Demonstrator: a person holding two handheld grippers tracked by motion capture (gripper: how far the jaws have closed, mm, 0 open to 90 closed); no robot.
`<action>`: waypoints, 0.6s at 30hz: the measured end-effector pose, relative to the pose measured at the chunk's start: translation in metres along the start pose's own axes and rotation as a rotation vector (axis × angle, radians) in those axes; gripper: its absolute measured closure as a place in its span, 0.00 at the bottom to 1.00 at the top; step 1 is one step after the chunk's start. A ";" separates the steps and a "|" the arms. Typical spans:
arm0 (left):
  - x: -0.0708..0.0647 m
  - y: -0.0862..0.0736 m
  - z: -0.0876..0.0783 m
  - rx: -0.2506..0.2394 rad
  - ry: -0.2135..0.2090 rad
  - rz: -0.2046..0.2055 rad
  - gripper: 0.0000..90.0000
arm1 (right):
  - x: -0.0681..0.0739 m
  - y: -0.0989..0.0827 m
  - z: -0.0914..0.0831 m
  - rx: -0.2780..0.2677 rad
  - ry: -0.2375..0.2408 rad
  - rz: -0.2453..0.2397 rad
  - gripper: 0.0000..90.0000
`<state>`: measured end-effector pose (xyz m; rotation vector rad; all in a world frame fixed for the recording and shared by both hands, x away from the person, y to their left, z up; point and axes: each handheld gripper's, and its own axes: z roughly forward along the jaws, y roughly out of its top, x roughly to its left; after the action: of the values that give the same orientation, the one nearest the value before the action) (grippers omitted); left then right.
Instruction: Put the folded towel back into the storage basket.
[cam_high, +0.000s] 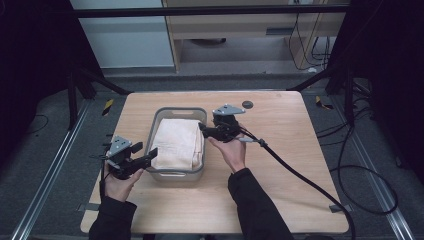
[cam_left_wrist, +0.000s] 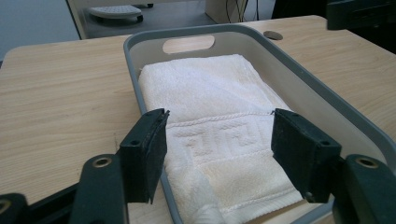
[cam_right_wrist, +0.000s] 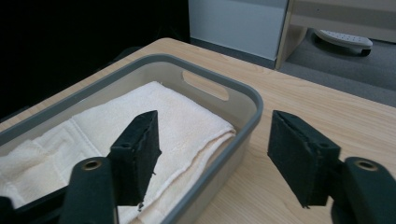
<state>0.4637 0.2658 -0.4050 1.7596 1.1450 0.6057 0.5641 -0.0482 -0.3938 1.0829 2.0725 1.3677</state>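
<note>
A grey plastic bin (cam_high: 177, 110) sits in the middle of the wooden table (cam_high: 285, 150), holding a folded cream towel (cam_high: 177, 142). My left gripper (cam_high: 145, 151) is at the bin's near left corner and stands open. In the left gripper view its jaws (cam_left_wrist: 219, 116) straddle the towel (cam_left_wrist: 205, 84) above the bin's near end, empty. My right gripper (cam_high: 205, 129) hovers at the bin's right wall, also open. In the right gripper view it (cam_right_wrist: 215, 116) straddles the bin's rim (cam_right_wrist: 254, 100), one jaw over the towel (cam_right_wrist: 187, 116) and the other over the table.
A thick black cable (cam_high: 300, 175) trails from the right gripper across the table to its right edge. A small dark round grommet (cam_high: 247, 104) sits behind the bin. Black frame posts and floor cables surround the table.
</note>
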 end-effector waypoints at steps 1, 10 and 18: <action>0.000 -0.001 -0.001 -0.005 0.000 0.002 0.37 | -0.002 -0.001 -0.005 -0.004 0.001 0.003 0.35; 0.004 -0.017 -0.012 -0.027 -0.019 0.008 0.31 | -0.019 -0.018 -0.053 -0.026 0.017 0.022 0.27; 0.010 -0.036 -0.022 -0.024 -0.002 0.028 0.27 | -0.043 -0.052 -0.098 -0.023 0.012 0.037 0.23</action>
<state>0.4355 0.2893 -0.4275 1.7580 1.1089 0.6324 0.5013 -0.1493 -0.4022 1.1110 2.0501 1.4160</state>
